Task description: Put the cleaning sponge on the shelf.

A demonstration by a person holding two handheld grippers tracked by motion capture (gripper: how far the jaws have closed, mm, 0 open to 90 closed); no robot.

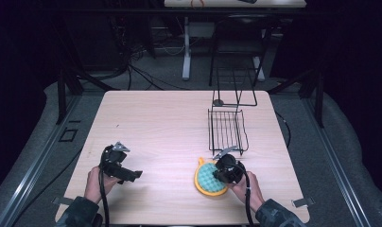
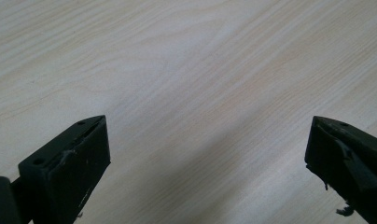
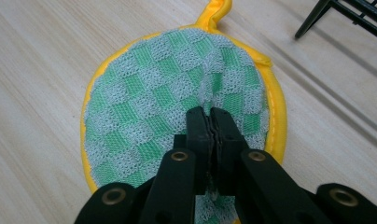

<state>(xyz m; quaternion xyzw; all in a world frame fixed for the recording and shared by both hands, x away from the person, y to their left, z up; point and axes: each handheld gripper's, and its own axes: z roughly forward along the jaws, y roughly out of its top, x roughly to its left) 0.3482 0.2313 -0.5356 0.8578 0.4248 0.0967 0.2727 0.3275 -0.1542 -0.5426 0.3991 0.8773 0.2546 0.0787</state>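
- the table point(image 1: 170, 123) is pale wood with a fine grain, square-cornered, standing on grey floor in a dark room; cables trail over the floor behind it, and a second desk's white leg rises at the back.
- a black wire rack point(image 1: 227, 128) sits toward the table's far right, its basket part lying flat and a thin frame rising behind it.
- the pad point(image 1: 209, 178), round, green-checked with a yellow rim and a small loop, lies flat on the table near the front right, just in front of the rack.
- the right gripper point(image 1: 227, 171) is down on the pad; in its own view the gripper point(image 3: 209, 122) has its jaws pressed together with a pinch of the green weave bunched between them (the cloth puckers up toward the tips).
- that view also gives the pad's knit texture point(image 3: 177, 102) and a rack foot at the upper right, which the high view blurs.
- the left gripper point(image 1: 125, 172) rests at the front left, well apart from the pad; its own view shows the gripper point(image 2: 207, 154) spread wide over bare wood.
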